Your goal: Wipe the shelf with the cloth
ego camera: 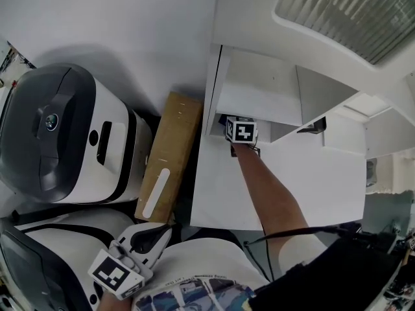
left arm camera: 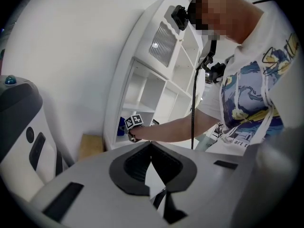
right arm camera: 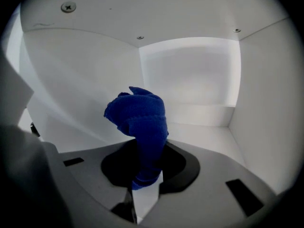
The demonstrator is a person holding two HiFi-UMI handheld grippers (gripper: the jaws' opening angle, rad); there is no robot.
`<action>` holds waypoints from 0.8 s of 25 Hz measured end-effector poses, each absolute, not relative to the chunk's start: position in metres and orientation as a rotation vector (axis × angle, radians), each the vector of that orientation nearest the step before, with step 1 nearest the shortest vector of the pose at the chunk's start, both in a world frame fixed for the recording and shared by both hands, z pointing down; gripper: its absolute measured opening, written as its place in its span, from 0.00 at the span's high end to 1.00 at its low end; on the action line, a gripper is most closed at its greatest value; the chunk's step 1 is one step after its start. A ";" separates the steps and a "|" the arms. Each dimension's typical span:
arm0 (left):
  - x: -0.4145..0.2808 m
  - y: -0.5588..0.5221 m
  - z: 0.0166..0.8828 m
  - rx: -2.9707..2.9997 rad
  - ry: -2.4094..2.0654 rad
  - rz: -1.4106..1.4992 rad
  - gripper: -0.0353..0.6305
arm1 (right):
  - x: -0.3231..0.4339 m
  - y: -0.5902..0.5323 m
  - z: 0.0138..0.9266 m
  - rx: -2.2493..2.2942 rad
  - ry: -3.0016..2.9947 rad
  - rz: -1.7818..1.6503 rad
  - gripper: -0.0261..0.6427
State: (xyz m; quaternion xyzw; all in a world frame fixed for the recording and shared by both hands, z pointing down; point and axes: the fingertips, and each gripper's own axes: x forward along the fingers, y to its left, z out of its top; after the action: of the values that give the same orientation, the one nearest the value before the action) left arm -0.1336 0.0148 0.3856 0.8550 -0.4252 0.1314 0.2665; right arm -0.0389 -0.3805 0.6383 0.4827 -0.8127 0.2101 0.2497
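A blue cloth (right arm camera: pixel 140 120) sticks up bunched from between the jaws of my right gripper (right arm camera: pixel 147 161), which is shut on it. The gripper is inside a white shelf compartment (right arm camera: pixel 190 75), with the cloth held just above the compartment floor (right arm camera: pixel 209 139). In the head view only that gripper's marker cube (ego camera: pixel 241 131) shows at the mouth of the shelf (ego camera: pixel 259 86); its jaws are hidden inside. The left gripper view catches the cloth (left arm camera: pixel 120 126) low in the shelf unit (left arm camera: pixel 142 87). My left gripper (ego camera: pixel 162 232) hangs shut and empty near the person's body.
Two white-and-dark machines (ego camera: pixel 65 135) stand at the left. A cardboard box (ego camera: pixel 167 153) leans between them and the shelf. A cable (left arm camera: pixel 194 94) hangs down the person's front. The compartment's right wall (right arm camera: pixel 266 113) is close to the cloth.
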 end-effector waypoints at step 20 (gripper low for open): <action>-0.141 0.018 0.389 2.354 -1.116 0.357 0.93 | 0.021 -0.374 0.668 1.357 -1.996 0.539 0.81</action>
State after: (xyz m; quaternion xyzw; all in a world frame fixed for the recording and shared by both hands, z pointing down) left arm -0.1414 0.0181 0.3889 0.8660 -0.4107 0.1312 0.2533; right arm 0.0215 -0.3742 0.6680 0.5184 -0.7625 0.2058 0.3279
